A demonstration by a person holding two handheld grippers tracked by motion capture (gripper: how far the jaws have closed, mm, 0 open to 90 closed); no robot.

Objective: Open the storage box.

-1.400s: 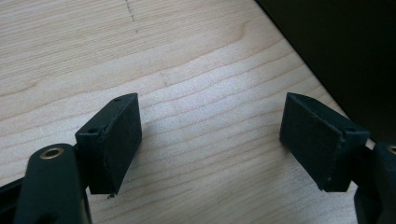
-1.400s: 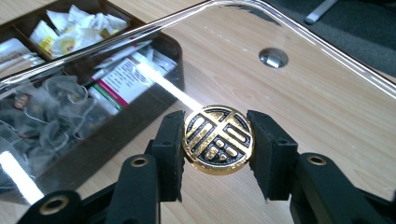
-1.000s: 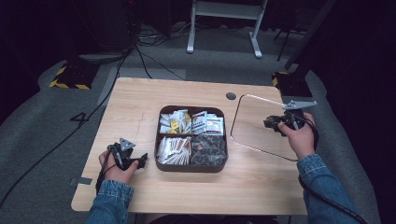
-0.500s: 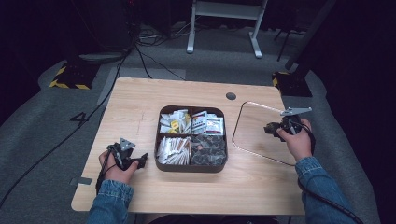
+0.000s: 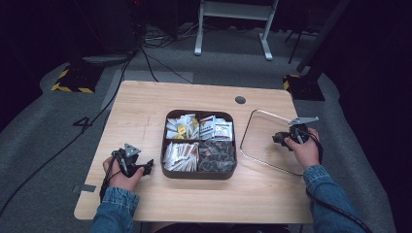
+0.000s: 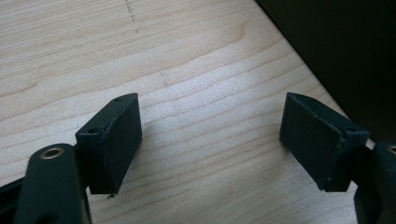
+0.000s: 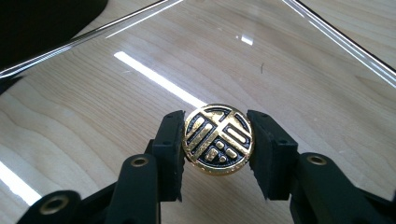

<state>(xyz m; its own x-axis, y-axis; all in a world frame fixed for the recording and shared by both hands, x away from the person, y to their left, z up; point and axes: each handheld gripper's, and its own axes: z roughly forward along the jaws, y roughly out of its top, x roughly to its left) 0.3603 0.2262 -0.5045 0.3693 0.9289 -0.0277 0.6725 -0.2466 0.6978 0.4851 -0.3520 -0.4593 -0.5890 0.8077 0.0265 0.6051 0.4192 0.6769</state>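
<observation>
On a pale wooden table [image 5: 145, 111], the right gripper [image 7: 216, 140] pinches a round gold knob [image 7: 218, 139] on a clear glass lid [image 5: 265, 145], while the left gripper [image 6: 210, 140] rests wide open, holding nothing.

A clear glass lid [image 5: 265, 145], square with rounded corners, is lying to the right of the box on the tabletop, its far edge glinting. A round gold knob [image 7: 218, 139] with a black stamped character is sitting at its middle, face showing. The wood grain is showing through the glass, with bright light streaks reflecting across it.
</observation>
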